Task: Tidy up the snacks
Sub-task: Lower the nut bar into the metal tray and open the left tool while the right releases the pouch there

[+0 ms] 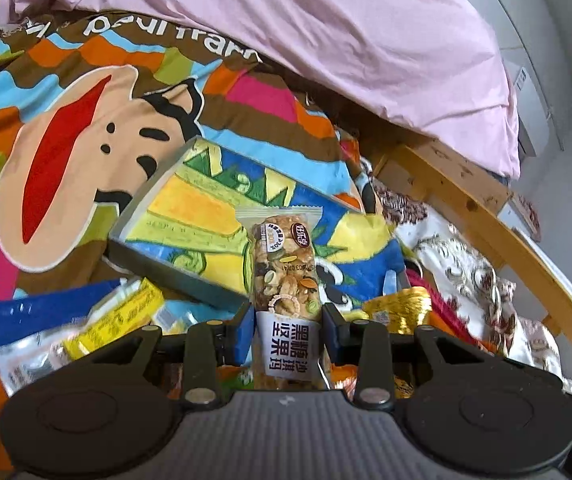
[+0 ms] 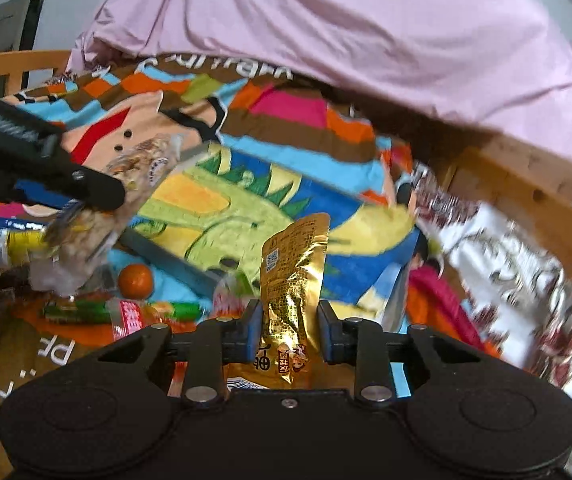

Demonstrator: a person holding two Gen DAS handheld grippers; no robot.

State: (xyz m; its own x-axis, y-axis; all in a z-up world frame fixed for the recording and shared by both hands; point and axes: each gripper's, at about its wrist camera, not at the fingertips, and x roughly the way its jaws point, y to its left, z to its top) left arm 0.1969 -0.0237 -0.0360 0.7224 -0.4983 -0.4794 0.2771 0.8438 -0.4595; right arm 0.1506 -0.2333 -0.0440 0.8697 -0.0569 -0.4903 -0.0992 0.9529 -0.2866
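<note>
Pinching a nut bar (image 1: 285, 272) in your left gripper (image 1: 288, 328), gold pouch (image 2: 293, 280) in your right gripper (image 2: 290, 330); tray (image 1: 190, 208) at twelve o'clock holds nothing visible; loose snacks (image 2: 126, 308) remain at nine.

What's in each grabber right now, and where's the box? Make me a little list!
left gripper: shut on the nut bar, a clear wrapper with a white label
right gripper: shut on the gold pouch
box: shallow, dinosaur picture inside, lying on the colourful blanket
loose snacks: an orange and wrapped packets beside the box
behind: pink sheet
</note>
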